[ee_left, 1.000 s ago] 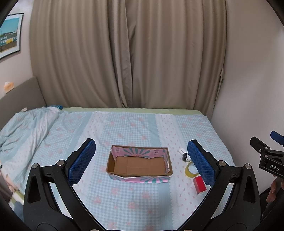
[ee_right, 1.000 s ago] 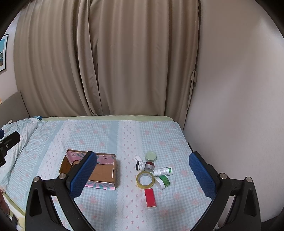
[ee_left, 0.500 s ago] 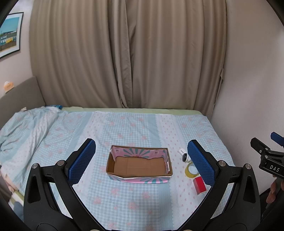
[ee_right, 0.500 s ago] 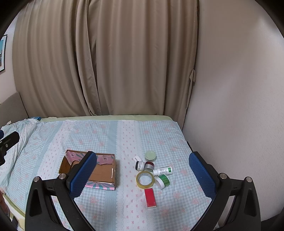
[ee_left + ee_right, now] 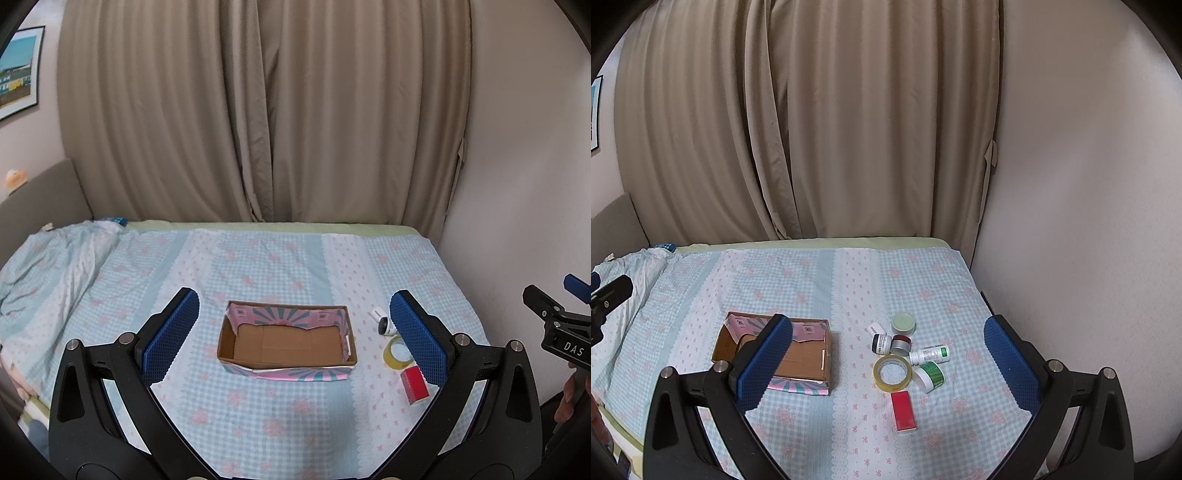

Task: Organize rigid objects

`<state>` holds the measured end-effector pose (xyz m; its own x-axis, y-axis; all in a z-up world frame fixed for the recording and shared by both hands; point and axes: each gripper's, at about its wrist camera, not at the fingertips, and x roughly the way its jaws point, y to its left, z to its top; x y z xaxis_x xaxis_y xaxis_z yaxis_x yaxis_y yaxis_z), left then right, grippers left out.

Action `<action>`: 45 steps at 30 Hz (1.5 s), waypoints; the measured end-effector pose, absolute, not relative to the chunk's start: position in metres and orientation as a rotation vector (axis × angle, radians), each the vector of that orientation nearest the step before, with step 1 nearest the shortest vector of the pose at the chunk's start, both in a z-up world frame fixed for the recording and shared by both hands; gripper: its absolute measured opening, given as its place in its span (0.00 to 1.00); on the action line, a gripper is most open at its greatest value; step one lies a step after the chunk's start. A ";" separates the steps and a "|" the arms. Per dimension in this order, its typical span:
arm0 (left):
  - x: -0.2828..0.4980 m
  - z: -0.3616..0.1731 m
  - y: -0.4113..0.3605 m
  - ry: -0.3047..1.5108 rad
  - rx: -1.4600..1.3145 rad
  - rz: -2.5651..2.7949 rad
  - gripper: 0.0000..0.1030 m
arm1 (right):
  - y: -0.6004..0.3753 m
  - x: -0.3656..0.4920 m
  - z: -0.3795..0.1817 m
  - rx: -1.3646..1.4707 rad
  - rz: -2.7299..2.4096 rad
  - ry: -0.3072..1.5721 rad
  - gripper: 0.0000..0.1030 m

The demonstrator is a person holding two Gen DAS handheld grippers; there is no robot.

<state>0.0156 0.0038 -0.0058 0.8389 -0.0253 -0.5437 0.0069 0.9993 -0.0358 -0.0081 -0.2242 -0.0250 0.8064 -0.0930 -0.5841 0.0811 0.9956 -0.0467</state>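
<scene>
With both the left gripper (image 5: pixel 293 334) and the right gripper (image 5: pixel 888 360) spread and empty, the tape roll (image 5: pixel 892 373) at lower centre is best approached from above — then carried to the cardboard box (image 5: pixel 809 363) at lower left.

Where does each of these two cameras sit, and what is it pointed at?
Left wrist view: rides the left tongs, open, aimed at the empty pink-lined cardboard box; the right tongs and a hand show at its right edge.
Right wrist view: rides the right tongs, open, aimed at the jars and yellow tape roll.
Both share the box, tape roll and red rectangular block.
</scene>
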 end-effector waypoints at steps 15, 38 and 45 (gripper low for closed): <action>0.083 -0.087 -0.111 0.815 -0.021 -0.187 1.00 | -0.326 0.038 -0.074 -0.012 -0.089 0.824 1.00; 0.223 -0.370 -0.282 1.255 0.235 -0.514 0.99 | -0.407 0.157 -0.341 -0.159 0.104 1.302 0.97; 0.249 -0.431 -0.303 1.347 0.312 -0.584 0.99 | -0.405 0.166 -0.399 -0.185 0.241 1.273 0.86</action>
<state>0.2488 -0.3029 -0.4305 0.1102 -0.2148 -0.9704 0.5618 0.8189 -0.1174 0.1659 -0.4052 -0.3986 0.2740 0.0759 -0.9587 -0.2798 0.9600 -0.0040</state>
